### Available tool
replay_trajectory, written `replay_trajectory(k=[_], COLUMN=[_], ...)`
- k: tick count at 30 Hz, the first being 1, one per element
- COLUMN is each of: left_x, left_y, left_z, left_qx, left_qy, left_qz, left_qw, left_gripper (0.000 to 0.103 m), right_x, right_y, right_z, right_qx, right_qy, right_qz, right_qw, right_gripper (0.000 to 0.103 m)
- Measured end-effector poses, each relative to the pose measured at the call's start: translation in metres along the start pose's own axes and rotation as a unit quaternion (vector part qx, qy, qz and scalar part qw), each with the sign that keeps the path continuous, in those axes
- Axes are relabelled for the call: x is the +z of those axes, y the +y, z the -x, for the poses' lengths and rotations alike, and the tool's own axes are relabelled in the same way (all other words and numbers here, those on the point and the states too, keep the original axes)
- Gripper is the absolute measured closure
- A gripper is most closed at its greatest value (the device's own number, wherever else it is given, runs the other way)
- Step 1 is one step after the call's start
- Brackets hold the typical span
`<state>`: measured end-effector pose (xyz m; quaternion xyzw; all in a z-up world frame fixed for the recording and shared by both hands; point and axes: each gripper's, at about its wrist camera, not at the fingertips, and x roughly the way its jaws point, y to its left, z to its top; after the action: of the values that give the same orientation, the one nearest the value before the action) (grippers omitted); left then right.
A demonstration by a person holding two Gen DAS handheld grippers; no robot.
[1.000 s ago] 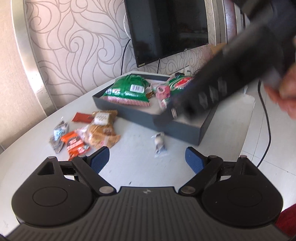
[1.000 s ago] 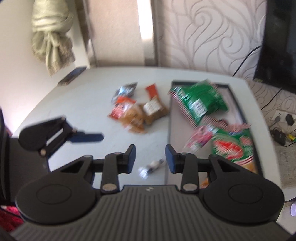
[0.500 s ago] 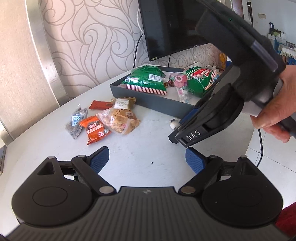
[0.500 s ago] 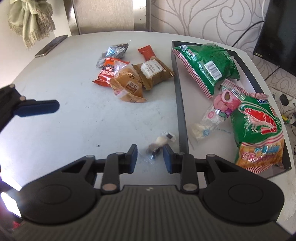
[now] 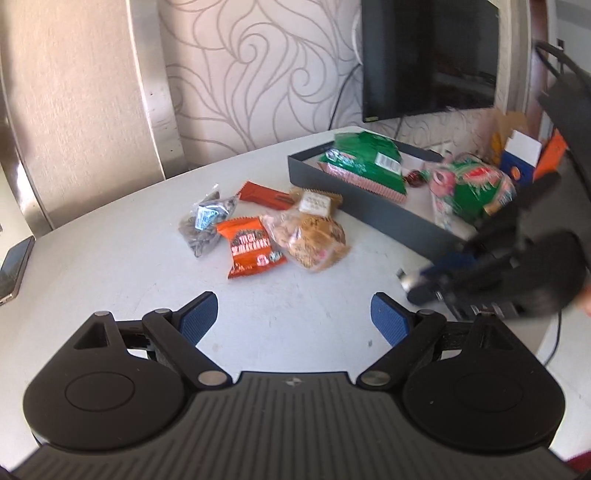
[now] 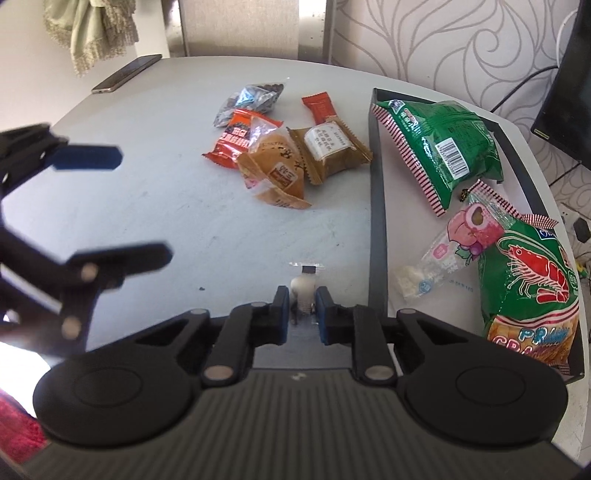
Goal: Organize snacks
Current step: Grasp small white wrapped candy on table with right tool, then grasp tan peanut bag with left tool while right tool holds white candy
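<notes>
The right tool [image 6: 302, 312] has come down from above the tray [image 6: 377, 221] to the surface [image 6: 184, 229] just outside the tray's near wall, and its jaws have just been closing: they now pinch the small clear-wrapped candy [image 6: 305, 286], which a second ago lay free ahead of them. The left tool [image 5: 293, 317], jaws wide with nothing between them, has swung across, so the loose packets now sit ahead of it.

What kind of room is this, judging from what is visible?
Probably a living room in a home: a flat screen hangs on swirl-patterned wallpaper, a phone lies on the white table, and a fringed curtain hangs nearby.
</notes>
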<state>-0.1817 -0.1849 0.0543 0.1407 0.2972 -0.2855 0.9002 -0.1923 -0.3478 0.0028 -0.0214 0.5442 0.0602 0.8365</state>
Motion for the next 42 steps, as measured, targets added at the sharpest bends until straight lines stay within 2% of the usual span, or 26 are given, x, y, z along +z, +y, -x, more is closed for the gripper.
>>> replay_trajectory(k=[10,19,21,23,25,29,37,42], left_x=[0.033,0.048,0.049,0.048,0.047,0.042,0.032,0.018], left_y=[-0.026,-0.019,-0.017,-0.016,-0.014,-0.009,-0.005,0.002], left_z=[-0.045,-0.087,-0.095,-0.098,-0.097,-0.094,-0.081,-0.066], left_qx=[-0.007,-0.006,-0.001,0.009,0.011,0.004,-0.003,-0.011], left_qy=[0.006,0.022,0.025,0.025,0.021,0.017,0.025,0.032], left_qz=[0.034,0.094,0.095,0.091,0.086,0.081,0.074,0.088], left_qw=[0.9994,0.9953,0.9952,0.9955,0.9960,0.9965,0.9969,0.9956], left_gripper=[0.010,0.012,0.016,0.031,0.037,0.044,0.046,0.050], right_x=[-0.006,-0.006,-0.006,-0.006,-0.006,-0.007,-0.007,-0.008], right_y=[-0.004,-0.006,-0.006,-0.006,-0.006,-0.006,-0.006,-0.005], right_z=[0.005,0.005,0.005,0.005,0.005,0.005,0.005,0.006], right_qx=[0.010,0.020,0.022,0.023,0.024,0.024,0.020,0.016], right_qy=[0.004,0.005,0.005,0.005,0.005,0.002,0.001,-0.002], right_qz=[0.002,0.012,0.014,0.016,0.018,0.016,0.009,0.002], right_qw=[1.000,1.000,1.000,1.000,1.000,1.000,1.000,1.000], right_gripper=[0.084,0.085,0.085,0.085,0.085,0.085,0.085,0.085])
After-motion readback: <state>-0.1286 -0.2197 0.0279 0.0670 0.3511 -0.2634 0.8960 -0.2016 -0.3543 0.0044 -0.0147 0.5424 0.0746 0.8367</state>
